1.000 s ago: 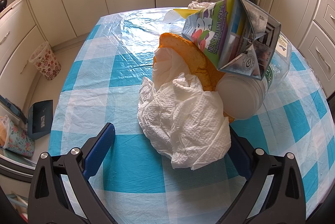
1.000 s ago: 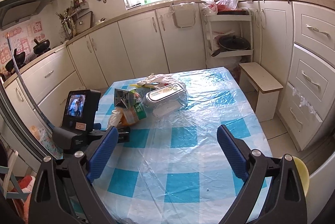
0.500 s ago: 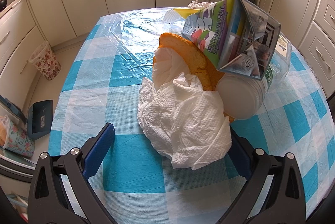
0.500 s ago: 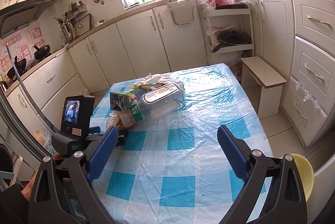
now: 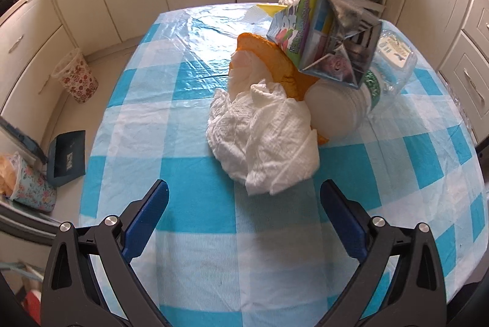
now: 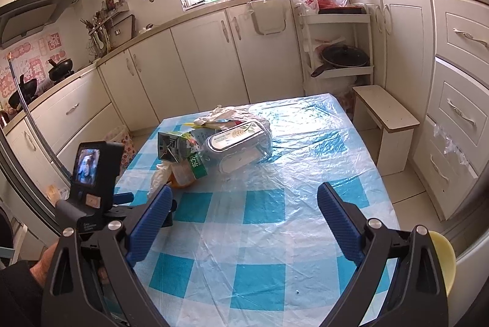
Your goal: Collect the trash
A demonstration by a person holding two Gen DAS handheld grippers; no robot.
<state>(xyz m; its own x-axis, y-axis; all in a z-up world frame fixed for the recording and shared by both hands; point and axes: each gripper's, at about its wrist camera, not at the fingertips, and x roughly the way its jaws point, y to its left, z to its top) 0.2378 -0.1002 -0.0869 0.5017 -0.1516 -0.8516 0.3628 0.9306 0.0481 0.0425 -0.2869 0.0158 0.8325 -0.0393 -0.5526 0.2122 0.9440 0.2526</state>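
Note:
A heap of trash lies on the blue-and-white checked table (image 5: pixel 189 223). Nearest is a crumpled white paper towel (image 5: pixel 266 140). Behind it are an orange wrapper (image 5: pixel 269 58), a white plastic cup (image 5: pixel 333 113), a colourful drink carton (image 5: pixel 324 37) and a clear plastic package (image 5: pixel 394 58). My left gripper (image 5: pixel 244 192) is open and empty, just short of the paper towel. My right gripper (image 6: pixel 244 195) is open and empty, farther back; its view shows the heap with the carton (image 6: pixel 175 145) and the clear package (image 6: pixel 238 140), and the left gripper's body (image 6: pixel 91 174).
A floral waste bin (image 5: pixel 76 76) stands on the floor left of the table, beside a dark dustpan (image 5: pixel 67 157). Cabinets ring the room. A small wooden stool (image 6: pixel 385 116) and a shelf rack with a pan (image 6: pixel 339 55) stand past the table's far right corner.
My left gripper has pulled back a little from the paper towel, which now lies clear of the fingers. My right gripper has shifted slightly; the trash has not moved.

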